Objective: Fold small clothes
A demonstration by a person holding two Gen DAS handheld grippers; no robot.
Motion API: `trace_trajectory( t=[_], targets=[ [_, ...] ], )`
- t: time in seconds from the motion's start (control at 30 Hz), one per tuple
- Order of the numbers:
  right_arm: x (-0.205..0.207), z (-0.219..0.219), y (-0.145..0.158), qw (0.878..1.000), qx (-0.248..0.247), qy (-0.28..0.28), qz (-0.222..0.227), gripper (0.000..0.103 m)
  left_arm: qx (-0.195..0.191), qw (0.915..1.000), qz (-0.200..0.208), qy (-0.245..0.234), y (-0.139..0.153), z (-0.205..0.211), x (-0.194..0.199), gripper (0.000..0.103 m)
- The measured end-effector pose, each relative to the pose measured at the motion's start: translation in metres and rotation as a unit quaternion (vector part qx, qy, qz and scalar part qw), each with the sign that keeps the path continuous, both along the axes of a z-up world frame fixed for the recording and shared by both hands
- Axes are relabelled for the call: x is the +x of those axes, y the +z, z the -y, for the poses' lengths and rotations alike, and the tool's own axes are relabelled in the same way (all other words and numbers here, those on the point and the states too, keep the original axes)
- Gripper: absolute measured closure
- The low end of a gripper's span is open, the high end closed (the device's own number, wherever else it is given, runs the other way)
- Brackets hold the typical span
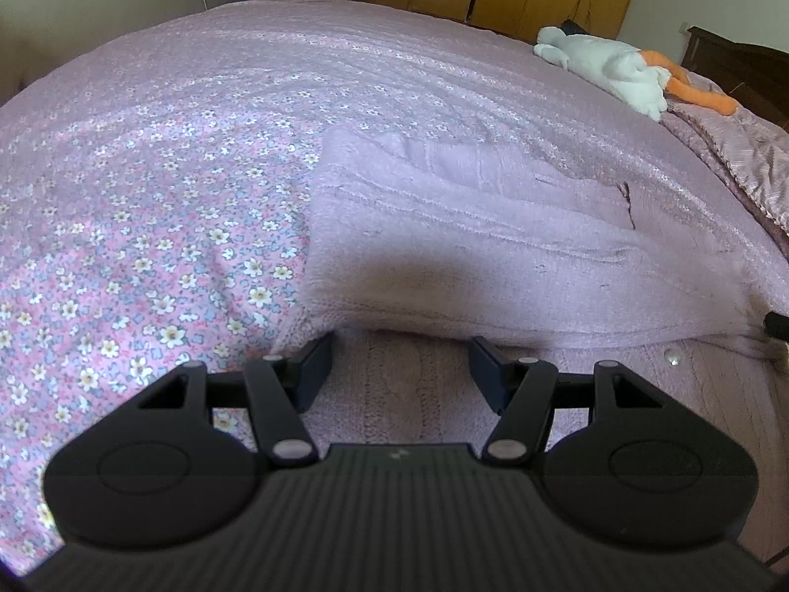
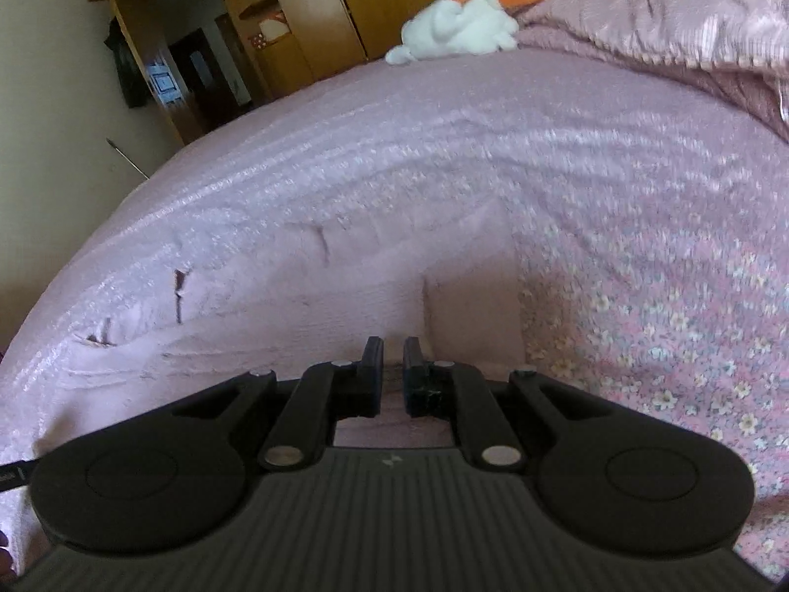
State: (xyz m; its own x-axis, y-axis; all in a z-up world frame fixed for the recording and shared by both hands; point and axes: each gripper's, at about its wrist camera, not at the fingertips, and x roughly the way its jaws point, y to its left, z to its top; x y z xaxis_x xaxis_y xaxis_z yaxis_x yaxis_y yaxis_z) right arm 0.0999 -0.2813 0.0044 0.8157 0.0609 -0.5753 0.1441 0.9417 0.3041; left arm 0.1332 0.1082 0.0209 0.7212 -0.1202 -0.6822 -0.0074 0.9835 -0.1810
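Right wrist view motion-blurred. Pink sweater (image 2: 345, 296) runs under the right tool (image 2: 393, 375); pinched edge hidden. Sweater's near hem cut off behind the left tool (image 1: 399, 370) body.

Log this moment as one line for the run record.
left hand-held gripper: open over pink knit garment | right hand-held gripper: shut on garment edge | bed: floral sheet

Wide bed covered by a pink floral-print sheet (image 1: 148, 207). Lying directly on it: a pale lilac knitted garment (image 1: 468, 246), partly folded; a white plush toy with orange limbs (image 1: 606, 66); a rumpled pink quilt (image 2: 690, 15).
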Motion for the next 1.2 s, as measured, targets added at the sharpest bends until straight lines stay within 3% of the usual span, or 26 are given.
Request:
trace_trajectory(
  t=[0.07,0.2,0.27,0.33,0.43,0.6,0.77,0.9,1.07,1.2],
  targets=[
    [-0.001,-0.005,0.011,1.000,-0.014,0.010,0.016,0.092,0.004,1.0000,0.001,0.000,0.000,0.001,-0.001,0.040],
    [0.003,-0.019,0.016,0.998,-0.033,0.044,0.025,0.066,0.012,0.9999,0.001,-0.003,-0.001,0.004,0.000,0.040],
    [0.009,-0.022,0.006,0.998,-0.030,0.052,0.004,0.059,0.011,0.9999,-0.001,-0.002,0.000,0.003,0.000,0.040],
    [0.016,-0.018,-0.006,0.999,-0.017,0.045,-0.024,0.059,0.003,1.0000,-0.005,0.001,0.002,0.000,-0.002,0.040],
    [0.011,-0.011,-0.007,0.999,0.007,0.035,-0.021,0.059,-0.008,0.9999,-0.013,0.006,0.006,-0.004,-0.009,0.039],
    [-0.008,-0.008,0.007,0.999,-0.006,0.033,-0.018,0.050,-0.005,0.9997,-0.020,0.011,0.016,-0.006,-0.023,0.039],
    [-0.040,-0.007,0.029,0.998,-0.011,0.066,0.002,0.040,0.013,0.9996,-0.022,0.009,0.027,0.000,-0.040,0.039],
    [-0.069,-0.014,0.042,0.995,-0.015,0.101,0.007,0.039,0.028,0.9995,-0.016,-0.002,0.037,0.006,-0.059,0.039],
    [-0.103,-0.028,0.048,0.989,-0.039,0.143,0.003,0.038,0.045,0.9987,-0.009,-0.021,0.047,0.015,-0.085,0.039],
    [-0.130,-0.040,0.045,0.983,-0.058,0.174,-0.001,0.028,0.050,0.9982,-0.005,-0.033,0.050,0.020,-0.105,0.039]
  ],
)
